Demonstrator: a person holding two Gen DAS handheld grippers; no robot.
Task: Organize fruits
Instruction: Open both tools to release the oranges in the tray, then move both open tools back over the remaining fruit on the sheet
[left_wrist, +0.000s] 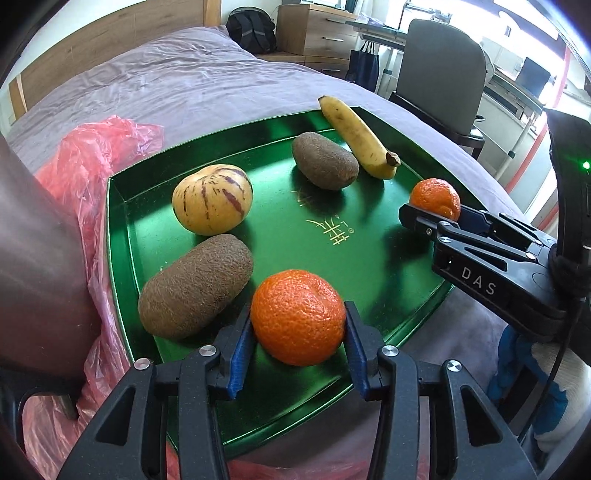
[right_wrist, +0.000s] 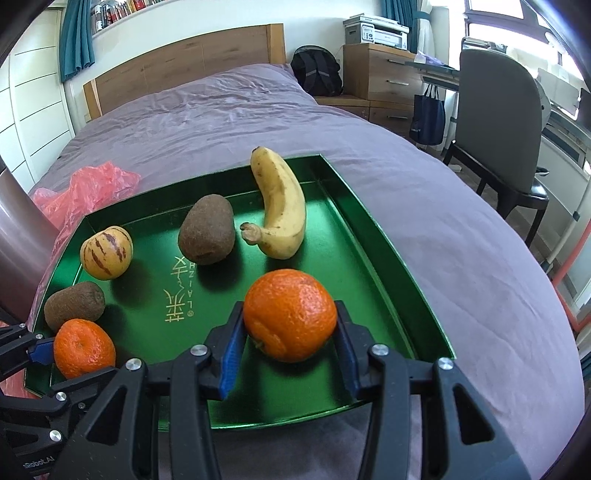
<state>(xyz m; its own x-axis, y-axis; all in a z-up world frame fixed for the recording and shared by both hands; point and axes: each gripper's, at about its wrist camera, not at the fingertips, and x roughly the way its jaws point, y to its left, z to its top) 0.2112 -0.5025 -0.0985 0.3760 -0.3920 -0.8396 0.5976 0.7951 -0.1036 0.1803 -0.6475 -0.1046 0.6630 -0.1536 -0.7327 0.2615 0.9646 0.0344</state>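
bare tray centre (right_wrist: 218, 295), fruit ringing it, bedspread (right_wrist: 443, 221) open beyond

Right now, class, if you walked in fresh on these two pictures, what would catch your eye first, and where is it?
First, the shiny green tray on the purple bed, loaded with fruit. Then the two oranges near its front edge: the left gripper is clamped on one orange, the right gripper on the other orange. A yellow banana lies at the far side.

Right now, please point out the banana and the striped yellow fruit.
banana (right_wrist: 282, 206): right wrist view, middle of its body.
striped yellow fruit (left_wrist: 212, 199): left wrist view, middle of its front side.
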